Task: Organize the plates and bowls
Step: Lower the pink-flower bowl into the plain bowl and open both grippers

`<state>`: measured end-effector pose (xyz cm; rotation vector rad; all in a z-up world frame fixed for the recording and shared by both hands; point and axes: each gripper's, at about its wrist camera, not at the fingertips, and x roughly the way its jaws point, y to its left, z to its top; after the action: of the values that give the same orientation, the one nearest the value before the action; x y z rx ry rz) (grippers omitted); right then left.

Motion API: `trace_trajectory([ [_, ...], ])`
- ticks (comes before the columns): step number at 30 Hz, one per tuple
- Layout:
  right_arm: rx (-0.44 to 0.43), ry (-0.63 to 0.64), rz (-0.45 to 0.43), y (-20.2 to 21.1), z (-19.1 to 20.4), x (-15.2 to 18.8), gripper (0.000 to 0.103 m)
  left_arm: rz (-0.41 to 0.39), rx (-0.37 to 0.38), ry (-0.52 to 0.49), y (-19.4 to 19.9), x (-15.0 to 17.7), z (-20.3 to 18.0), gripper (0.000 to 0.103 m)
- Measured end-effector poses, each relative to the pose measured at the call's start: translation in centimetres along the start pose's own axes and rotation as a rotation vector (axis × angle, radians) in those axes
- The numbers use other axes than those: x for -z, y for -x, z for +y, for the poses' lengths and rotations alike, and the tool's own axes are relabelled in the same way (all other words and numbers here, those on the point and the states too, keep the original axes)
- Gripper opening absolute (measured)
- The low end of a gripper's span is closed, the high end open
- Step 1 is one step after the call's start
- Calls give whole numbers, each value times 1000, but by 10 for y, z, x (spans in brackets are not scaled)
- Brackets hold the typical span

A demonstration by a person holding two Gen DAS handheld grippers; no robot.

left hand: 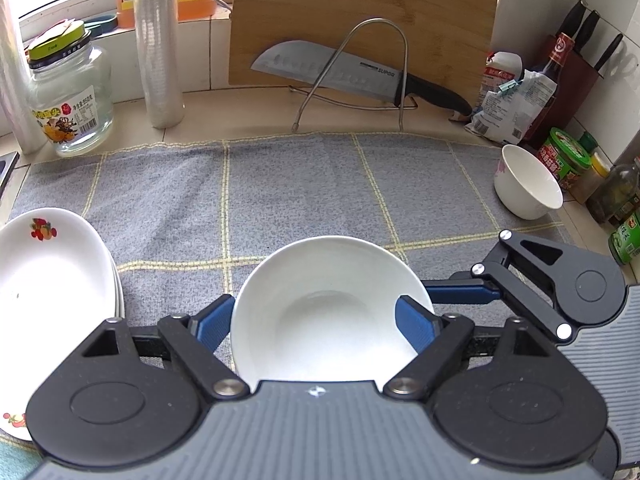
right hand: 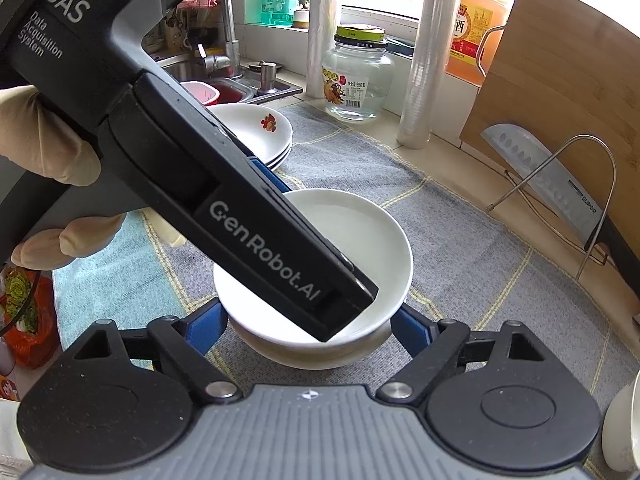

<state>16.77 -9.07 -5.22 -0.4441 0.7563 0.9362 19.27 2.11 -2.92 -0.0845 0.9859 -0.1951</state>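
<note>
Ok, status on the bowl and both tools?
Left tool shut on white bowl. Right tool open, straddling it lower down. Plate stack and small bowl stand apart, nothing blocking.

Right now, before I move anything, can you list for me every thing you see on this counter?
centre bowl: one, white, middle of cloth
small bowl: one, white, by cloth's right edge
plates: one stack, white with fruit print, cloth's left side
cloth: one, grey with yellow lines, under the dishes
knife: one, steel, black handle, resting in wire rack
cutting board: one, wooden, leaning behind knife
glass jar: one, clear, back left
left gripper: one, black, blue pads against centre bowl
right gripper: one, black, flanking that bowl
gloved hand: one, beige, holding left gripper
</note>
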Motion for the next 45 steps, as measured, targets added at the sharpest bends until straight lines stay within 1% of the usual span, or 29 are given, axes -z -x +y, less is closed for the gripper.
trace_trajectory([
  [1, 2, 3, -3, 0, 0, 1, 100, -5, -4, 0, 0, 0, 0, 86],
  [2, 5, 4, -12, 1, 0, 1, 103, -9, -8, -1, 1, 0, 1, 86],
  [8, 3, -15, -48, 11, -4, 1, 103, -55, -43, 1, 10, -2, 4, 87],
  [14, -41, -23, -105, 20, -3, -3, 103, -97, -61, 37, 21, -2, 10, 87],
  [16, -56, -16, -105, 19, -2, -4, 103, -105, -60, 41, 23, -1, 10, 87],
  [20, -43, 3, -99, 15, 1, -4, 103, -121, -63, 46, 28, 2, 8, 88],
  [25, -46, -2, -94, 16, 1, -3, 103, -145, -63, 45, 35, 5, 6, 87],
  [29, -27, -2, -89, 15, 2, -2, 103, -166, -47, 52, 39, 7, 7, 88],
  [32, -24, -29, -69, 13, -1, 1, 103, -183, -46, 39, 42, 7, 5, 88],
  [34, -11, -54, -66, 15, -4, 4, 103, -205, -44, 17, 45, 7, 2, 88],
  [36, 9, -74, -69, 21, -6, 8, 103, -228, -35, -9, 47, 7, -1, 93],
  [39, 58, -118, -66, 30, -12, 16, 103, -260, -13, -56, 47, 5, -9, 94],
  [43, 152, -205, -54, 40, -25, 31, 103, -278, 39, -110, 39, 3, -20, 94],
  [45, 210, -256, -50, 46, -31, 39, 103, -263, 84, -125, 30, 0, -24, 95],
])
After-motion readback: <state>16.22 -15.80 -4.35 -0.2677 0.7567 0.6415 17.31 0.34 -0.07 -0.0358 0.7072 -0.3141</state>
